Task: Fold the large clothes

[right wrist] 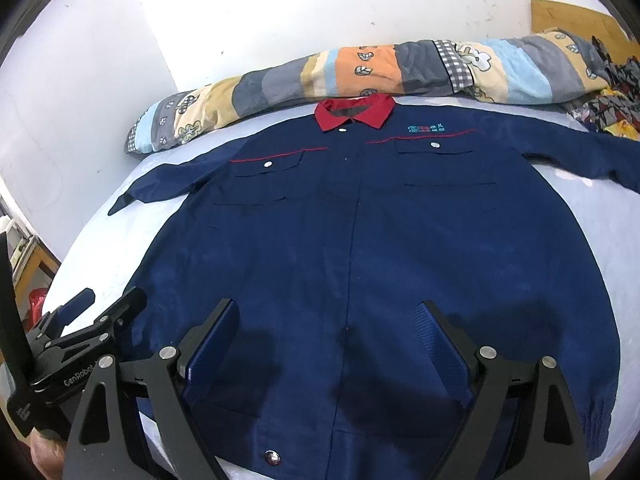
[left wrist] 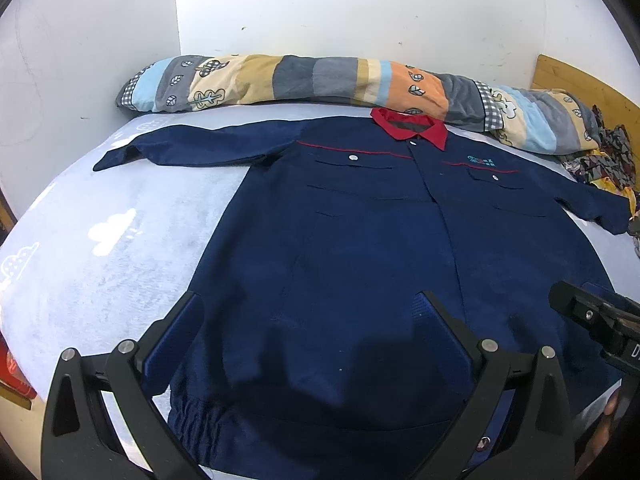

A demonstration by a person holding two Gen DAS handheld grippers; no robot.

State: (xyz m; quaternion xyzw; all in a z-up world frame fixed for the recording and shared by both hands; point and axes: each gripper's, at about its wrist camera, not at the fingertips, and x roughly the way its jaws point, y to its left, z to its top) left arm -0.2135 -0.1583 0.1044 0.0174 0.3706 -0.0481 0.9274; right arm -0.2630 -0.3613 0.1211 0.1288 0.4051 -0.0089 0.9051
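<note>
Navy work jacket [left wrist: 360,240] lies face up and spread flat on the bed [left wrist: 100,240], red collar [left wrist: 412,128] at the far side against the rolled patchwork quilt [left wrist: 320,76], hem nearest me. Both sleeves are stretched out sideways, so I judge it's laid out ready for a first fold and nothing is folded yet. My left gripper [left wrist: 312,320] hovers over the hem's left half, jaws spread wide, holding nothing; my right gripper [right wrist: 328,328] hovers over the hem near the front placket, jaws likewise released and empty. I'm keeping both low over the bottom edge, probably to pick up hem corners or move out toward the sleeves. Hard to see: the right sleeve cuff runs out of the right wrist view, and the hem is partly hidden under gripper bodies and their shadows. Chest embroidery [right wrist: 426,129] is too small to read. A patterned fabric pile [left wrist: 604,152] at the far right is cut off by the lens edge.
</note>
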